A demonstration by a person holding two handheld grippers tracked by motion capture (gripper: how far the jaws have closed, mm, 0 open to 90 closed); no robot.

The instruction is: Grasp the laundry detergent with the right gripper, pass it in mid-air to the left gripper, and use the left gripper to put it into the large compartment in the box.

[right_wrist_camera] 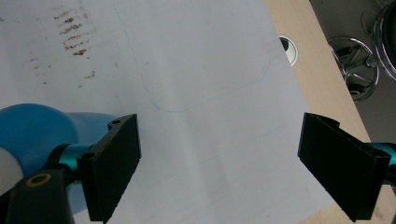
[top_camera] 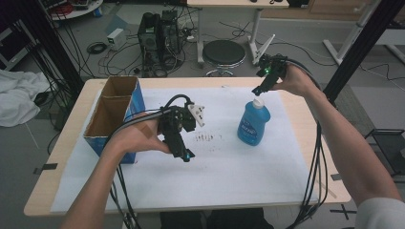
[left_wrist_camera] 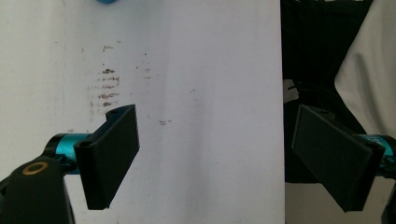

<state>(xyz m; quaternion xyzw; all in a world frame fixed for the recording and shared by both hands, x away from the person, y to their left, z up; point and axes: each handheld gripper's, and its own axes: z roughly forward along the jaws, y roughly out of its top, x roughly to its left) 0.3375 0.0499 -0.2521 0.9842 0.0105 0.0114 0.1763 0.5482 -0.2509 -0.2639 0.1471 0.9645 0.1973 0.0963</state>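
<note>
1. A blue bottle (top_camera: 253, 124) with a white cap stands upright on the white paper sheet (top_camera: 224, 176) that covers the table (top_camera: 305, 124). It is the landmark for everything below.
2. The right gripper (top_camera: 260, 90) hangs just above and behind the bottle's cap, held by the person's right hand (top_camera: 293, 81). Its jaws are spread wide, with nothing between them.
3. In the right gripper view, the bottle (right_wrist_camera: 42, 135) sits low beside the one jaw, outside the gap, and bare paper lies between the jaws.
4. The left gripper (top_camera: 184, 152) is well to the left of the bottle, over the paper, held by the left hand (top_camera: 138, 136). Its jaws also stand wide apart and hold nothing.
5. A patch of small dark specks (top_camera: 206, 137) marks the paper between the left gripper and the bottle.
6. An open cardboard box (top_camera: 117, 114) with blue sides stands farther left of the bottle, beyond the left hand.
7. A round black stool (top_camera: 223, 53) stands on the floor behind the table, beyond the bottle.
</note>
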